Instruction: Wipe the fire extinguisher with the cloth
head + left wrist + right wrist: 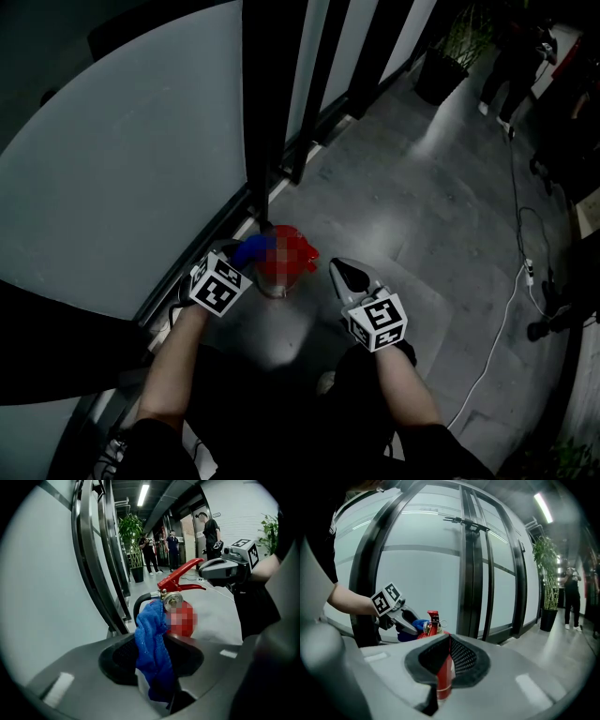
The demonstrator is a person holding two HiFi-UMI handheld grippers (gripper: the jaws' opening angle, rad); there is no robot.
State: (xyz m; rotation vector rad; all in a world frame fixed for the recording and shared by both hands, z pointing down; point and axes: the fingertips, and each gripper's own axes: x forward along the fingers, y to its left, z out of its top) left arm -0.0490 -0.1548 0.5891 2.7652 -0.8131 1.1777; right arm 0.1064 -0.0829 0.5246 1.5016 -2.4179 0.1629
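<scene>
At the floor's edge, against the foot of the glass wall (122, 169), the fire extinguisher (281, 261) stands upright, just beside a dark frame post (272, 94). The left gripper (152, 653) has its jaws clamped on one end of the blue cloth (151, 634). The free end reaches up to the extinguisher's neck, touching it by the gauge (172, 601) and the black hose (138, 606). The right gripper (345, 275) hovers just beside the extinguisher on the open-floor side. Its jaws are drawn almost together with nothing between them, and the red cylinder shows only through the thin slit.

The main risk, as I judge it, is tipping. The cylinder is tall and narrow, the cloth meets it at the top, and nothing steadies it. A firm sideways wipe there could rock it over onto the floor or knock it into the post. Bracing it with the idle right gripper would help, though near-closed jaws can only push, not hold.

A second risk is snagging. The loose cloth hangs right under the red lever (180, 576), so a fold could catch on the lever, gauge or hose. A hard pull could then drag the extinguisher or tug the cloth out of the jaws. Pressing down on the lever should be avoided, since I cannot tell whether a safety pin is in place.
</scene>
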